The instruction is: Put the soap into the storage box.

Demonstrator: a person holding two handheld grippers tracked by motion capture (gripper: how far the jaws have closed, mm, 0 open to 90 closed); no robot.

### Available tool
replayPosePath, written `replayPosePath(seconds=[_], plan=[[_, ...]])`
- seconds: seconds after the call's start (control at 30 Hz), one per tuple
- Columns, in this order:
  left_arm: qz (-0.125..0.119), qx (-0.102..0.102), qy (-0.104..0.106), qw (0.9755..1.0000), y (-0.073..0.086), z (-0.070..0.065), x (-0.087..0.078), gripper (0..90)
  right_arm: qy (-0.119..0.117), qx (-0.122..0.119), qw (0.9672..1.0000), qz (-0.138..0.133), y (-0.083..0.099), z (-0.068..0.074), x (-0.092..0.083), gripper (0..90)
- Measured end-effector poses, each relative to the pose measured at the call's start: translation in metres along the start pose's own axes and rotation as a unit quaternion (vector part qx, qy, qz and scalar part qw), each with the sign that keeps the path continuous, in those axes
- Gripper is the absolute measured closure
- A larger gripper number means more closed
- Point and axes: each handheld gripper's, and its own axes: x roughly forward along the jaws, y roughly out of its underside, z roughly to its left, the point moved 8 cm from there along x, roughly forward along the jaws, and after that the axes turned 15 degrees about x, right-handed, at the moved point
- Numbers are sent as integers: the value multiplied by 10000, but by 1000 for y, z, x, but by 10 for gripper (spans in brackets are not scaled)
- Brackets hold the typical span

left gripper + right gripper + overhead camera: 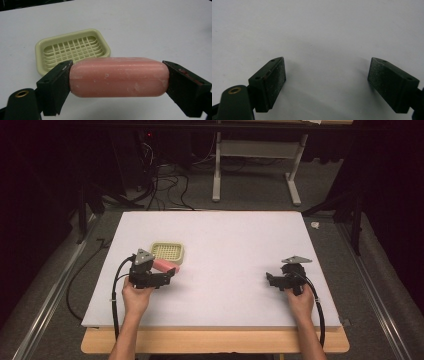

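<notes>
Tongs in my left hand [170, 274] pinch a pink soap bar [117, 77] by its two ends, left of centre on the white table [225, 250], just in front of the pale green soap dish [168, 252]. Right tongs [327, 82] sit spread over bare tabletop at lower right.

A white board [235, 265] lies on a wooden tabletop [215, 341] whose edge shows along its near side. Beyond the board's far edge, grey carpet [250, 195] carries a tangle of black cables [165, 185] to the far left and a pale metal table frame [255, 165] with two feet straight behind. Metal rails [50, 295] run along the floor on either side of the board. The room past the frame is dark.
</notes>
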Motion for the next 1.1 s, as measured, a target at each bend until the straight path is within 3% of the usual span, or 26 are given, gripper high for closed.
replayPosePath(seconds=[0.3,0.43,0.6,0.93,1.1], plan=[[108,-93,-194,9997,-6,15,4,142,-1,0,10000,0,0,0,0,155],[113,-238,-236,9994,-8,23,8,142,-1,1,10000,0,0,0,0,155],[285,-318,-386,9983,-8,33,16,142,-2,1,10000,1,0,0,0,155],[559,-185,-504,9970,-15,39,39,142,-1,-1,10000,0,0,0,0,155],[615,-407,-505,9960,-11,42,51,141,-2,0,10000,1,0,0,0,155]])
